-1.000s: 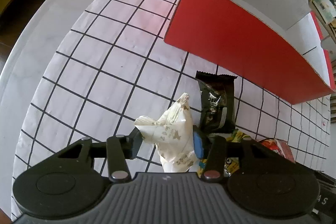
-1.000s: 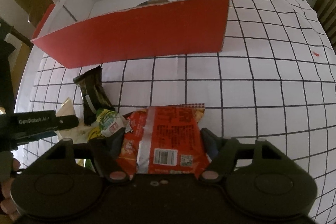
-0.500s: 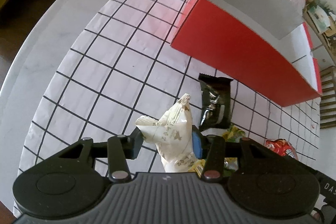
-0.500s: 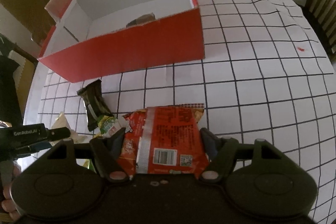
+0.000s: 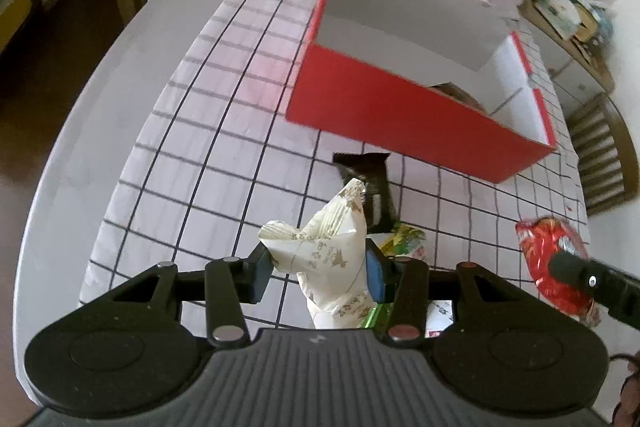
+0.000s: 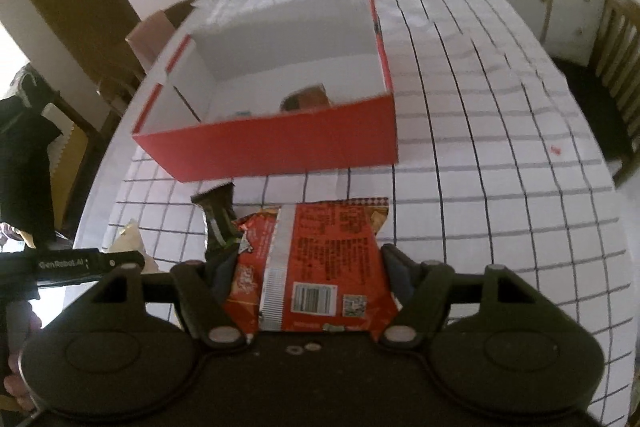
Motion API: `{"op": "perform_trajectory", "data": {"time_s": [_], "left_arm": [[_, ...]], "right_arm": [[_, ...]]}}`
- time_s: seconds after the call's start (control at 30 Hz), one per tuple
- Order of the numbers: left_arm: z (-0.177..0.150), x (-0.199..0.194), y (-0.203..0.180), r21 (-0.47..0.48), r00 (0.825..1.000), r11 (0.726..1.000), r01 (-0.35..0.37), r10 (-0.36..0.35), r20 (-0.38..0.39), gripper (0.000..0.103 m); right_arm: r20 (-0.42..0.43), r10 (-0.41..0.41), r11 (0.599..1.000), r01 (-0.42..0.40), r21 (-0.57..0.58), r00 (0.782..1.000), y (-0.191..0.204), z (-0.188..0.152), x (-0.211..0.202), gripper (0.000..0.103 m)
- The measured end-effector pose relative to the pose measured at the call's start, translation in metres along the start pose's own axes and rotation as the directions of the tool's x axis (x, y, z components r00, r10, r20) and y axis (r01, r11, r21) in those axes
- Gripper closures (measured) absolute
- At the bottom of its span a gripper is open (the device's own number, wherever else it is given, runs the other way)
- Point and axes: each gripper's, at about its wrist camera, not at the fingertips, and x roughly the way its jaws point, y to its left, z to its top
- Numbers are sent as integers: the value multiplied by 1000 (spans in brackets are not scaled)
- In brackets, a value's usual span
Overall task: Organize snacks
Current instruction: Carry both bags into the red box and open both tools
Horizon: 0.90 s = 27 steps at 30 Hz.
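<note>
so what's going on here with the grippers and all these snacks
A person is sorting snacks with two tools. The left hand-held gripper is clamped on a cream snack packet, and the right hand-held gripper grips a red snack bag. Both are held above the checked tablecloth, short of the red box, which already holds a few items. A dark wrapped bar and a green packet lie on the cloth, not yet put away.
</note>
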Motion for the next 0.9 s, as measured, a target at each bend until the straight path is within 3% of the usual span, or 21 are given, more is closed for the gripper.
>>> {"op": "perform_trajectory", "data": {"time_s": [0.53,0.9], "left_arm": [[48,-44,-43,178,988,983,-37,10,155,57],[89,-42,-66,236,978,970,-63,13,209,57]], "right_arm": [[125,-18,990,35,-137,992,16,33,-19,30],[178,-42,981,74,-182,983,16,72,-11,30]]}}
